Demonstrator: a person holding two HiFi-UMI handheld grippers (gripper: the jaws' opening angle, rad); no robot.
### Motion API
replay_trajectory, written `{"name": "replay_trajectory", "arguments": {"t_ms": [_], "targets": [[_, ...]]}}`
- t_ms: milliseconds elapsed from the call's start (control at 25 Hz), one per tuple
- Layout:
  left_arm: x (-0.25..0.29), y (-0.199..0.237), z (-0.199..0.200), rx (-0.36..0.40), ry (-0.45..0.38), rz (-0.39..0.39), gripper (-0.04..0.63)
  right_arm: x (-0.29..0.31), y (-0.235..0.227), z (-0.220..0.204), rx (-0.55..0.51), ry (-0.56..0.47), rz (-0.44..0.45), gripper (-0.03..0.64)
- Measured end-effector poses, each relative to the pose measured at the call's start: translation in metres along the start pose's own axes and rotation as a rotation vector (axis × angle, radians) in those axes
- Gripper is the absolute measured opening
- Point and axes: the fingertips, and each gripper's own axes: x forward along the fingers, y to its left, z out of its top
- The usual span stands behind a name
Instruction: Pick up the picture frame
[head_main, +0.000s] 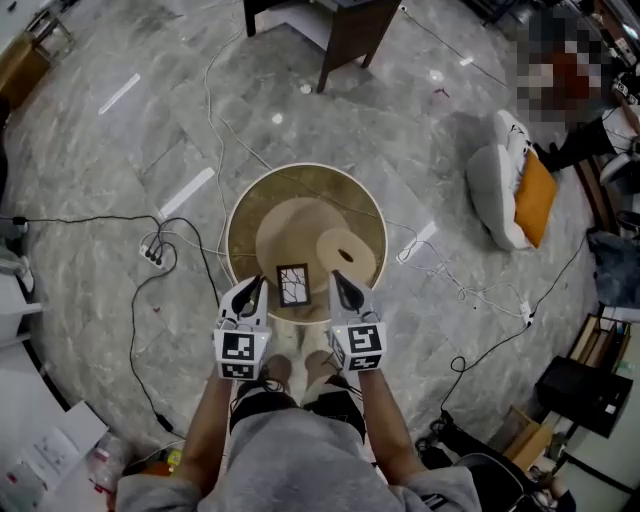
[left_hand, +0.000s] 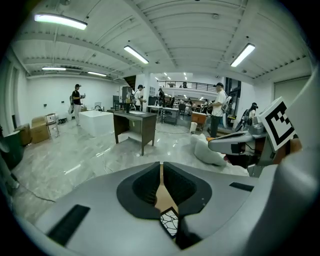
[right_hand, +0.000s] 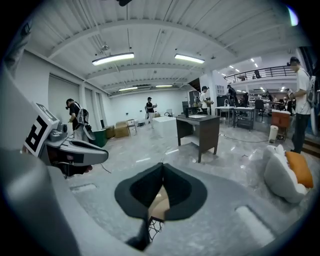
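The picture frame (head_main: 293, 284) is seen at six o'clock on the round surface (head_main: 243, 205), flanked by the left gripper (head_main: 256, 284) and right gripper (head_main: 340, 280), both closed on nothing.

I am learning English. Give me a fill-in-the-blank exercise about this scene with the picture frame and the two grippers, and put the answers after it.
The table under the picture frame is ___ in shape.
The frame is between the left gripper and the right gripper, and the jaws of both are ___.
On the floor, the white cushion bears a pillow of ___ colour.
Missing words: round; shut; orange.
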Motion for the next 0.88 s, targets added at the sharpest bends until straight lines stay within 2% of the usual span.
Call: {"name": "replay_trajectory", "arguments": {"t_ms": [320,880], "targets": [[0.050,0.016,-0.056,-0.067,0.072,0.041,0.034,0.049,-0.028,-0.055,0.021,0.068,0.032,0.000],[0.113,0.044,-0.182,-0.142,0.167,0.097,0.032,0.121,-0.035,-0.193,0.050,0.202,0.094,0.000]]}}
